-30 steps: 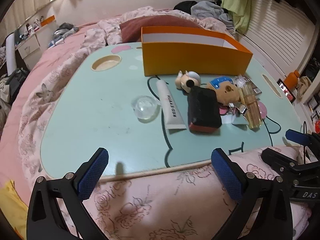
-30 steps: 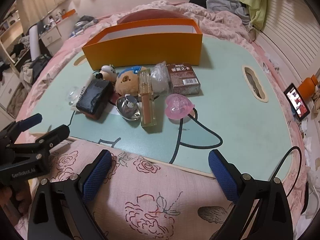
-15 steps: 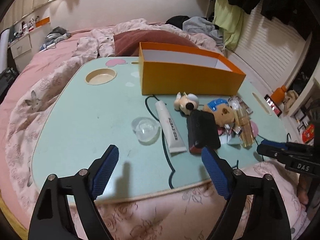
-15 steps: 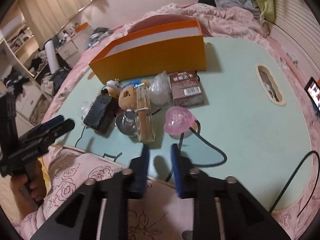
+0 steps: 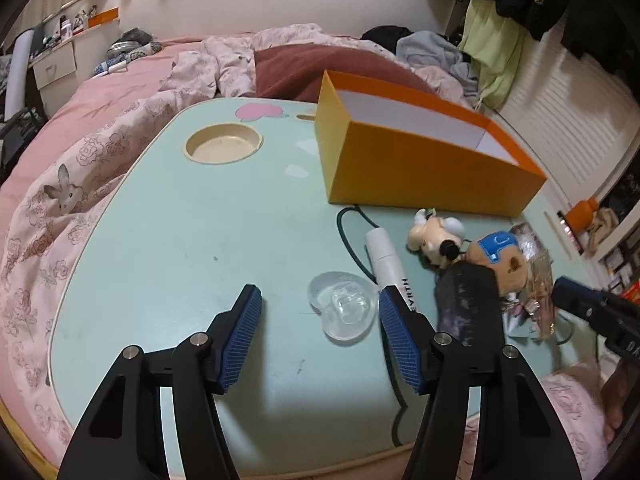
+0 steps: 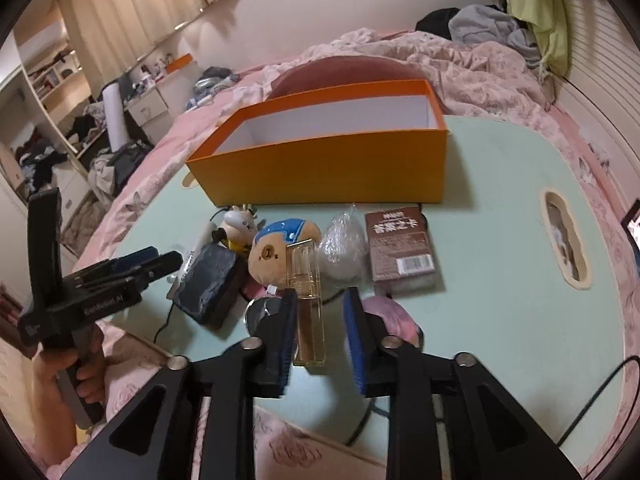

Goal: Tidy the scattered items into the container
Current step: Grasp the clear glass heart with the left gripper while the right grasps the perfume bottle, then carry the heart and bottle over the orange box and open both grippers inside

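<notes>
An empty orange box [image 5: 420, 160] [image 6: 328, 160] stands at the back of the mint lap table [image 5: 180, 240]. In front of it lie a clear heart case [image 5: 344, 306], a white tube [image 5: 390, 266], a cow toy [image 5: 436, 238], a bear toy [image 6: 276, 252], a black block [image 6: 210, 284], a tall clear bottle [image 6: 308, 300], a plastic bag [image 6: 344, 248], a brown box [image 6: 402, 250] and a pink heart case [image 6: 390, 312]. My left gripper [image 5: 320, 312] is open just before the clear heart. My right gripper [image 6: 320, 316] is partly open, its fingers either side of the bottle's near end.
The table has a round cup recess [image 5: 224, 146] at the back left and a slot handle [image 6: 566, 240] on the right. A dark cable [image 6: 592, 400] runs over the front right. Pink bedding [image 5: 60, 200] surrounds the table.
Both grippers have moved forward over the table. The left one has neared the clear heart. The right jaws narrowed a lot, then reopened a little around the bottle.
</notes>
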`<state>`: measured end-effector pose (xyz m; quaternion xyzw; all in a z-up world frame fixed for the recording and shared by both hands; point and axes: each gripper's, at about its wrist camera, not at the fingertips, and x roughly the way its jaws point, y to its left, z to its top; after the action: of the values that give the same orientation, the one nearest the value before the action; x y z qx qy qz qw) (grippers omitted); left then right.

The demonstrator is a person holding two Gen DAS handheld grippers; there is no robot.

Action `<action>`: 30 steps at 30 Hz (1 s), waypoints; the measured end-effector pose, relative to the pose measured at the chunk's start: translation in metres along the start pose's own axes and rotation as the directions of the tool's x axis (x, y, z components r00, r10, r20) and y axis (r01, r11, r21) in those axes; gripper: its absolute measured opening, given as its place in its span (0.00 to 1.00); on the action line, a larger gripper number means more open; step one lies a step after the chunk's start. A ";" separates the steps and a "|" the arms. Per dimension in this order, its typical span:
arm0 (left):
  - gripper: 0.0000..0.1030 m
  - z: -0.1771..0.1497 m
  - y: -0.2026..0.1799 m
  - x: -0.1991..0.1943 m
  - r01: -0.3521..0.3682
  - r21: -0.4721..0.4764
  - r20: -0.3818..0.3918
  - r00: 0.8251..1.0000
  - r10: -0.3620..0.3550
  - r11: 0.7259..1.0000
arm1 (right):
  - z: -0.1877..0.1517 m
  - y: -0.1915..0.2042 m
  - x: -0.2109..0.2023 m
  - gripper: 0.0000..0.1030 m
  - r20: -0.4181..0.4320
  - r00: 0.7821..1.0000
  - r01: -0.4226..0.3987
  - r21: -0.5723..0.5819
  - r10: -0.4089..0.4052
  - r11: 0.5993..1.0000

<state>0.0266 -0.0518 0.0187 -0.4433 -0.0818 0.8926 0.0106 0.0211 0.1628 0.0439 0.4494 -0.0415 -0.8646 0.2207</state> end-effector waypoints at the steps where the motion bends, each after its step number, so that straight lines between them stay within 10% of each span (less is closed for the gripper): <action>1: 0.60 0.000 -0.001 0.001 -0.007 0.007 0.000 1.000 0.007 1.000 | 0.002 0.001 0.003 0.28 -0.011 1.000 -0.003 -0.003 0.003 1.000; 5: 0.57 -0.002 -0.008 0.004 -0.037 0.049 0.005 0.999 0.036 0.998 | 0.001 0.010 0.016 0.27 -0.061 0.998 -0.001 -0.040 -0.002 0.999; 7: 0.38 -0.001 -0.010 0.005 -0.050 0.067 0.012 0.999 0.049 0.997 | -0.001 0.012 0.023 0.16 -0.090 0.996 0.008 -0.052 -0.013 0.999; 22: 0.38 0.003 -0.005 -0.026 0.031 0.055 0.099 0.994 -0.036 0.998 | -0.004 0.006 -0.008 0.16 0.025 0.999 -0.047 -0.019 0.047 0.999; 30: 0.38 0.057 -0.021 -0.037 0.090 0.070 0.138 0.986 -0.098 0.994 | 0.049 0.007 -0.017 0.16 0.079 0.997 0.007 -0.011 -0.006 1.000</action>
<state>0.0028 -0.0424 0.0850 -0.3741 -0.0749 0.9223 0.0609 -0.0075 0.1576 0.0877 0.4137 -0.0438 -0.8827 0.2186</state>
